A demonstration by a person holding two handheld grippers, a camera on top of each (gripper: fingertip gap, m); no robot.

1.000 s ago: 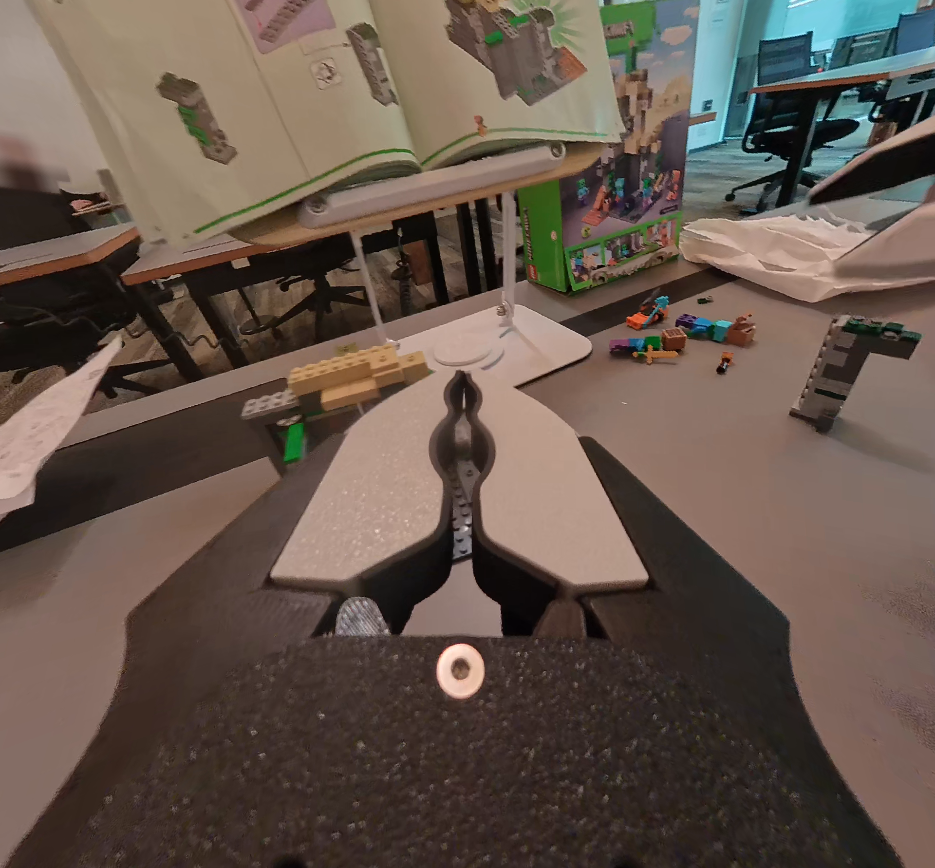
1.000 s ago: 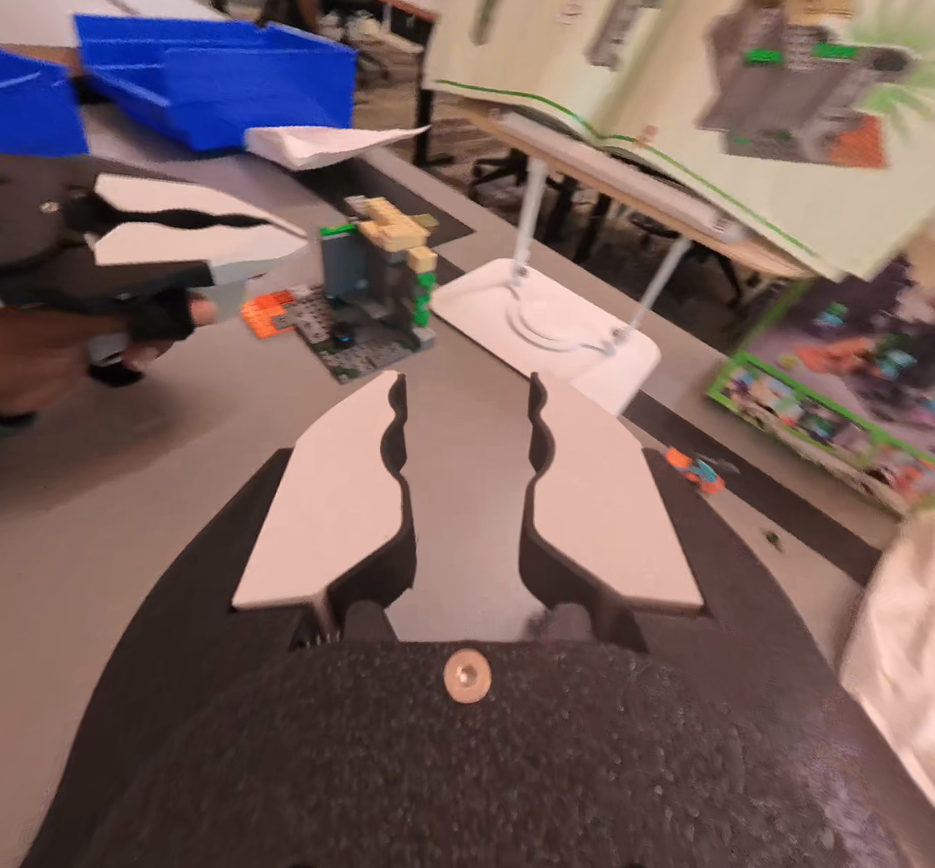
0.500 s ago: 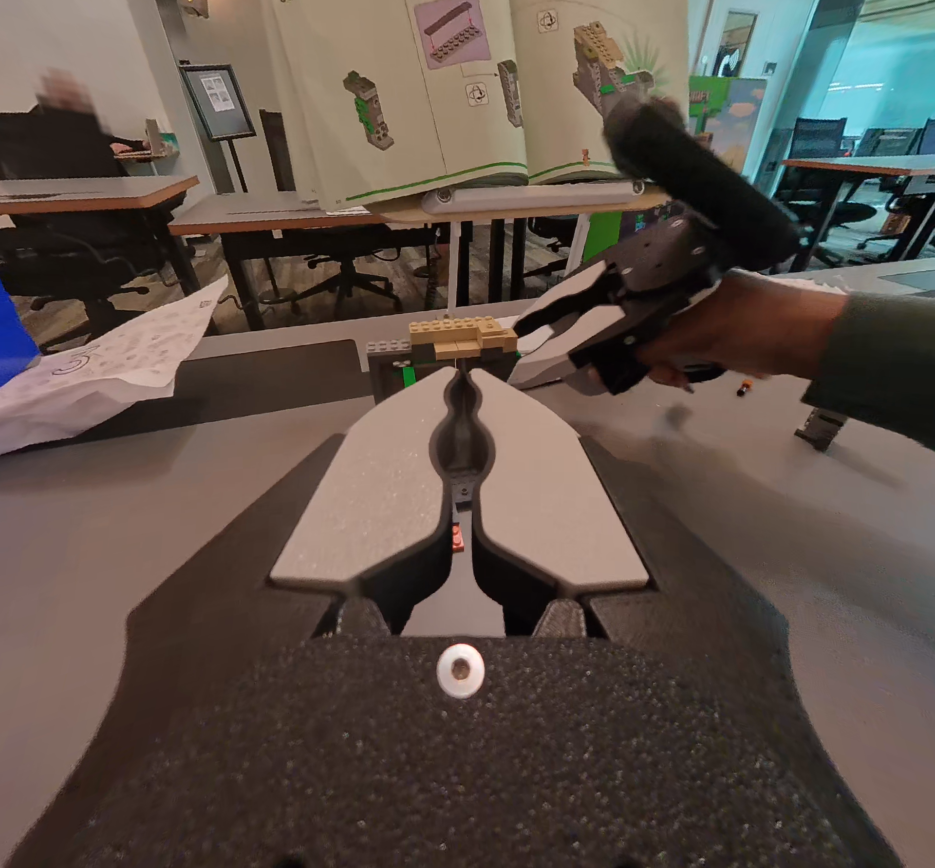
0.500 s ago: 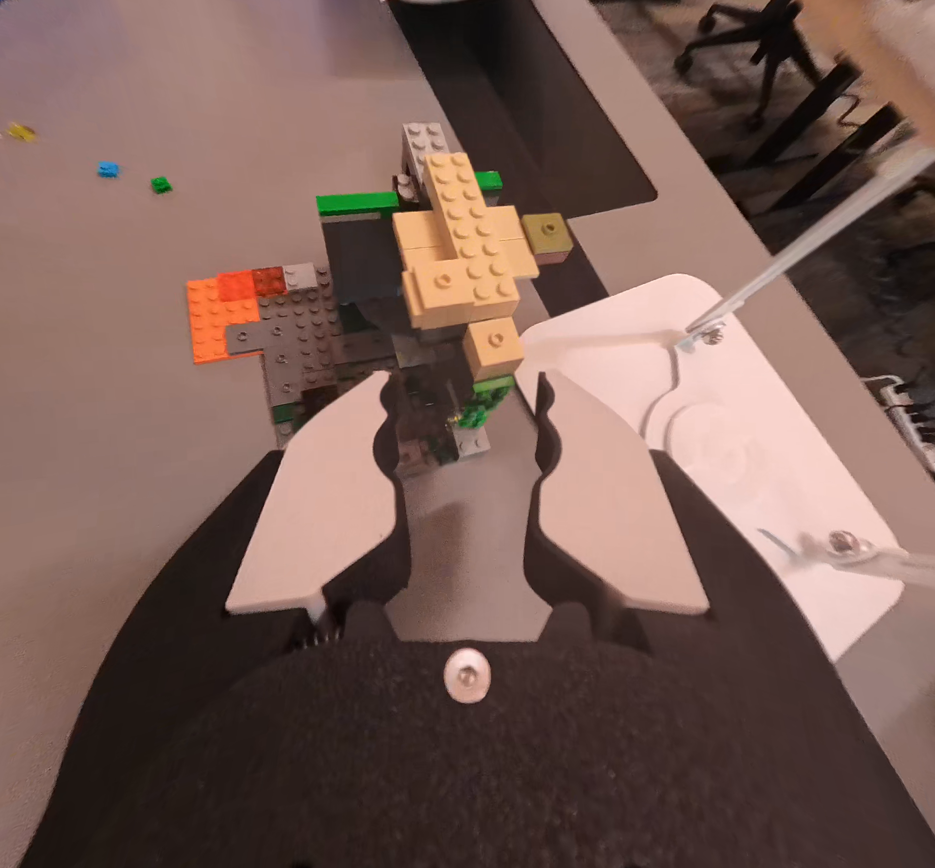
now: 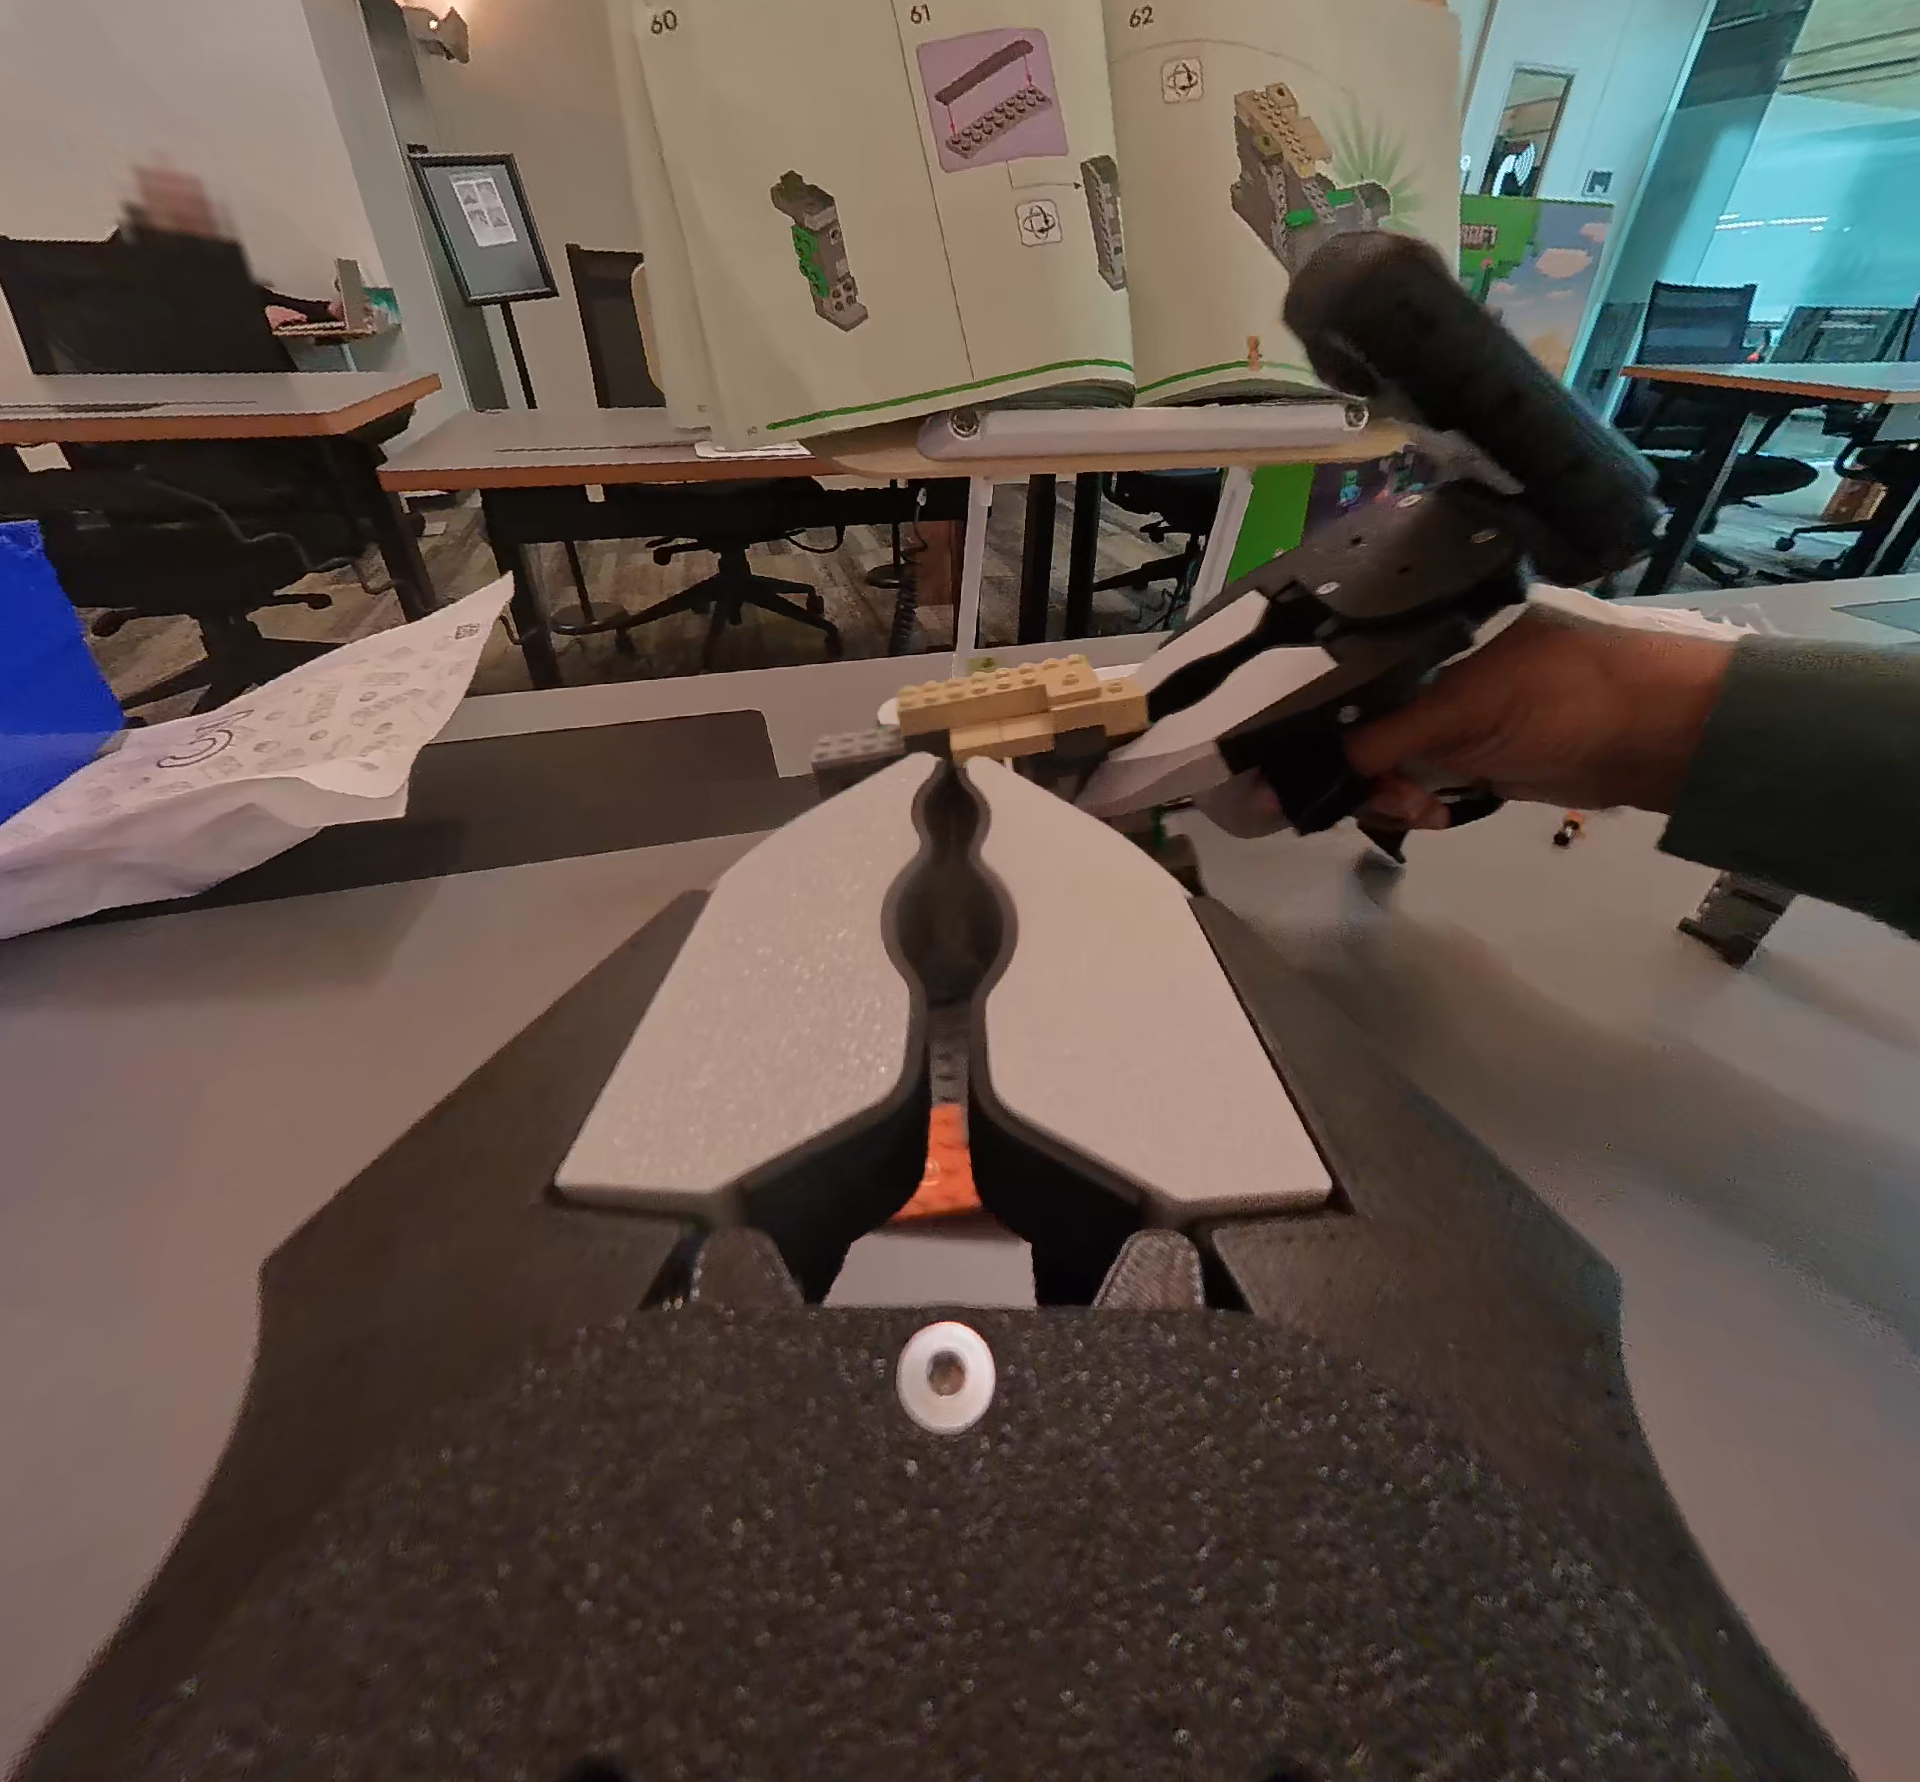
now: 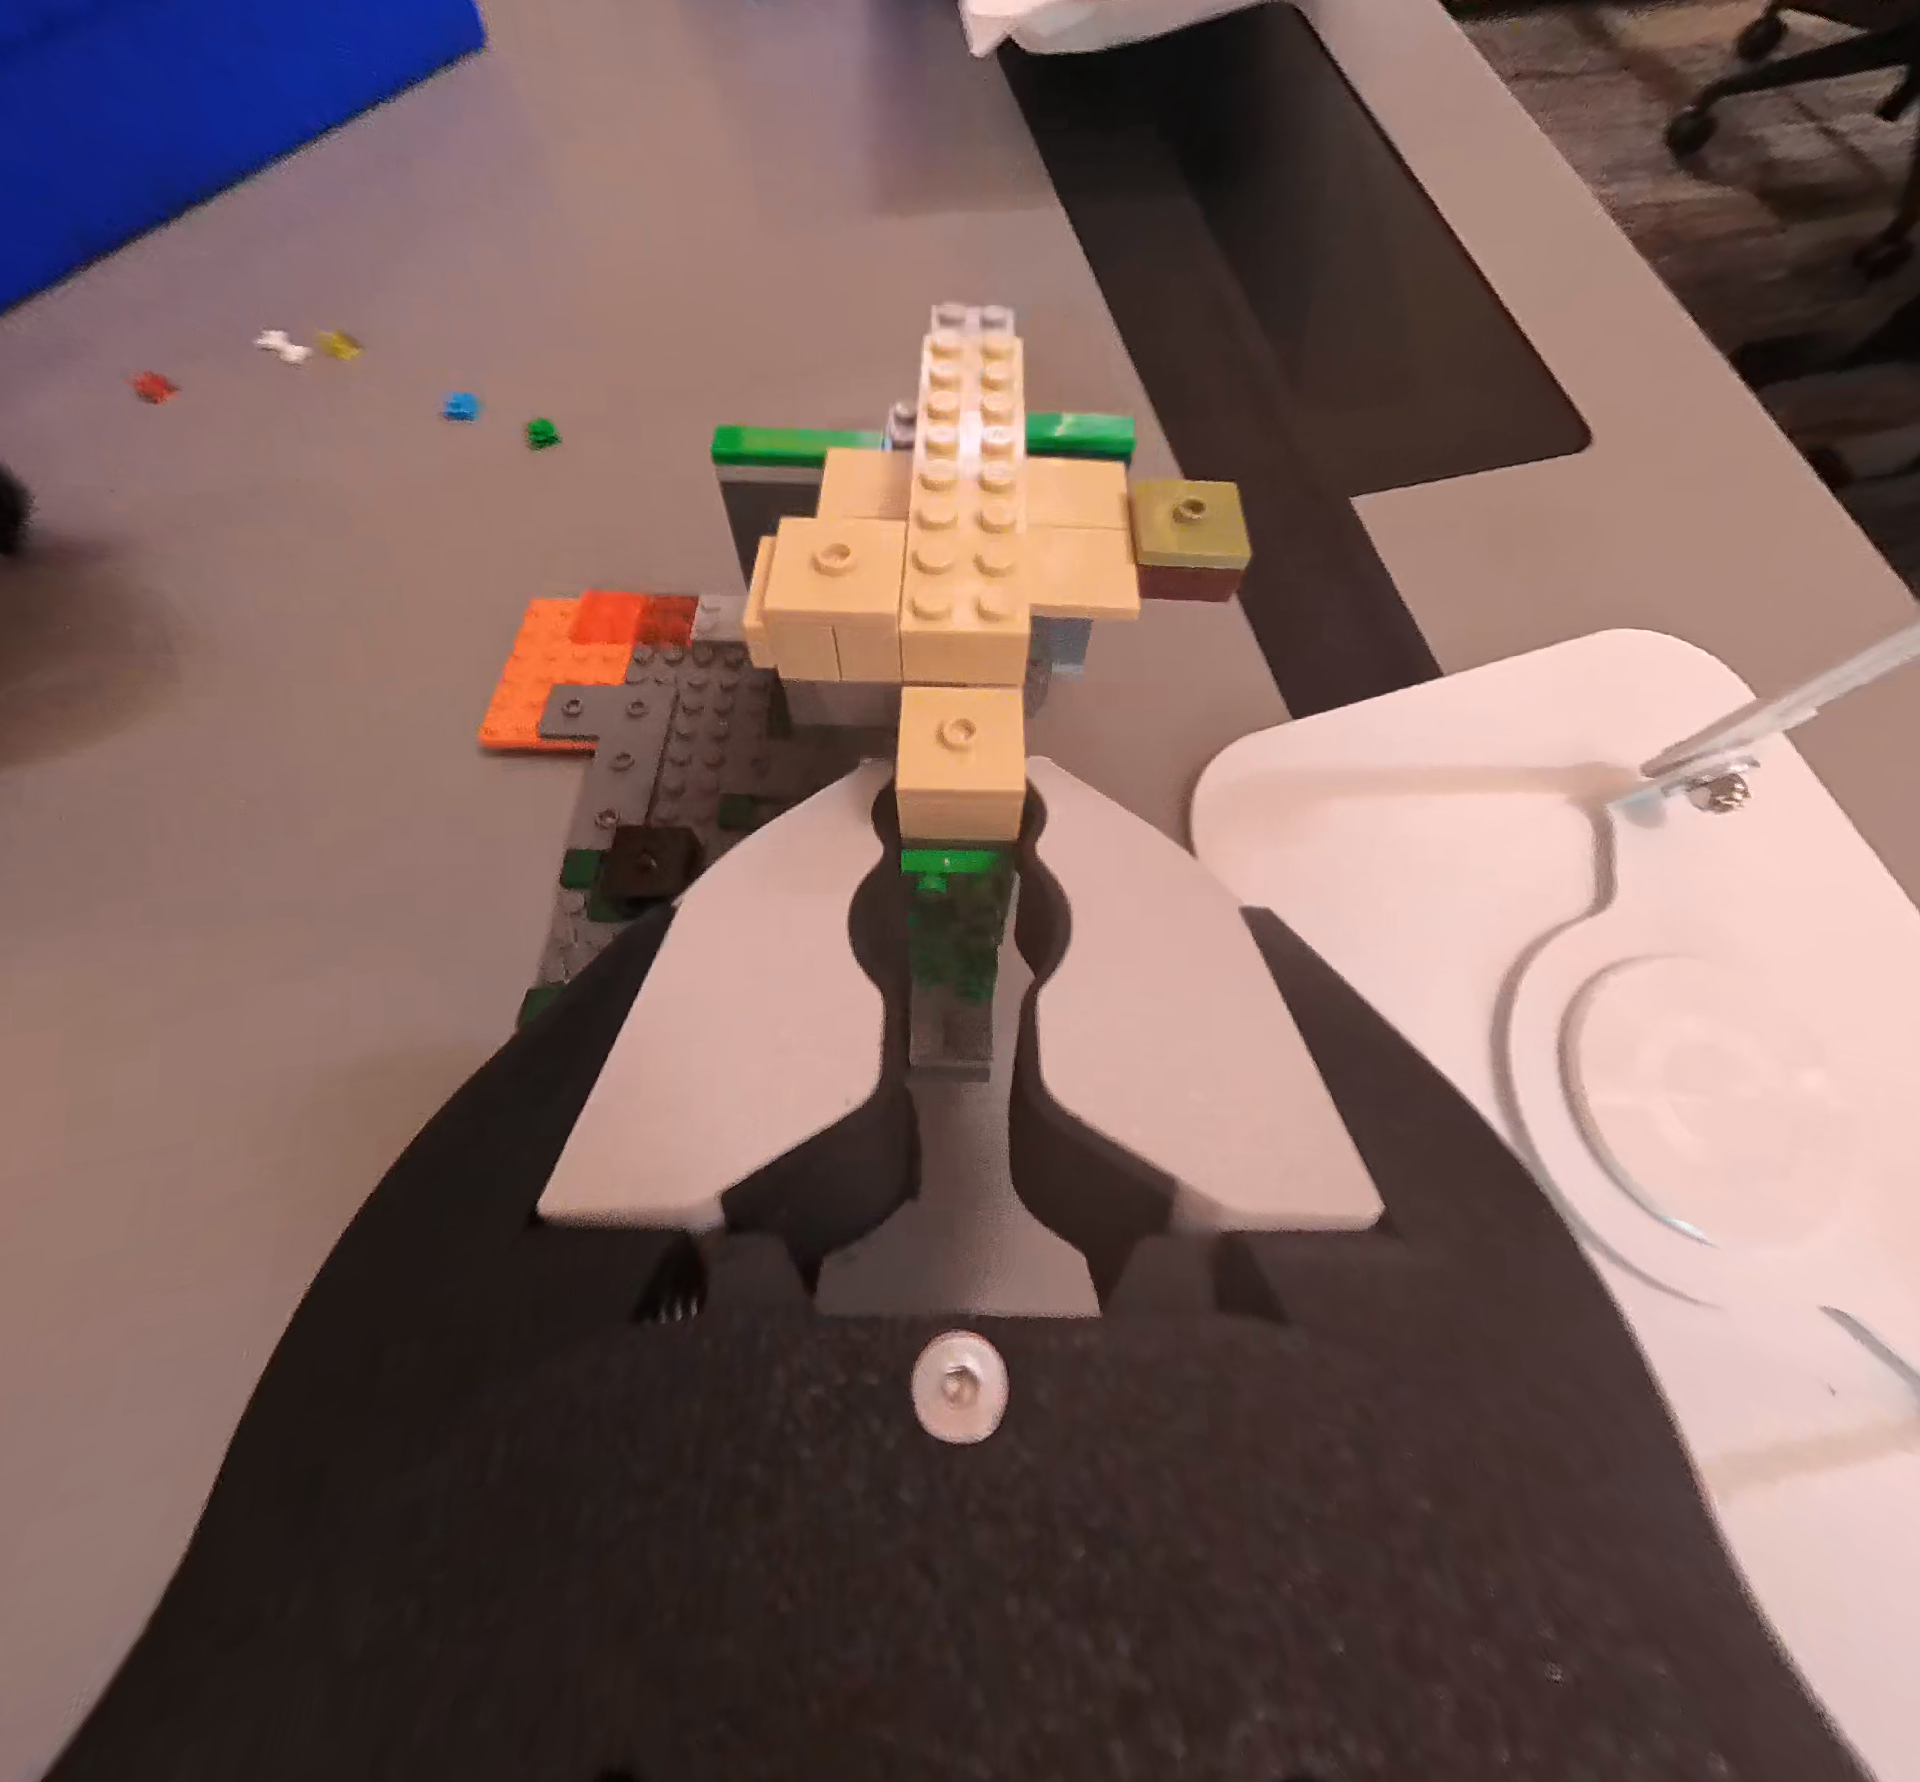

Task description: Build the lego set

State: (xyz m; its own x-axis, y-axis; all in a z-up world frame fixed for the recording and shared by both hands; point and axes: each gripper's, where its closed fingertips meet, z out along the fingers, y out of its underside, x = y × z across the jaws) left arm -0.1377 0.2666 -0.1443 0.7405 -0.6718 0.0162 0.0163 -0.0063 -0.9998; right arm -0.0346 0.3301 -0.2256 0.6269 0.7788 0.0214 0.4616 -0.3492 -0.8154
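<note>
From my left gripper (image 5: pixel 951 782), jaws pinched together on nothing I can see, the lego model (image 5: pixel 1023 709) stands on the bench (image 5: pixel 312 1005) just past my tips. My right gripper (image 6: pixel 961 802) squeezes its tan block; the long strip points away. Beside it, a white stand (image 6: pixel 1455 901).

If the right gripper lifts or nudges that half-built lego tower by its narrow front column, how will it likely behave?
The lego tower looks top-heavy: wide tan plates overhang a slim column, so it may tip when pushed. The right gripper closes only around the thin green-and-tan front column, so a lift there might snap bricks apart. The flat baseplate should steady it somewhat.
</note>
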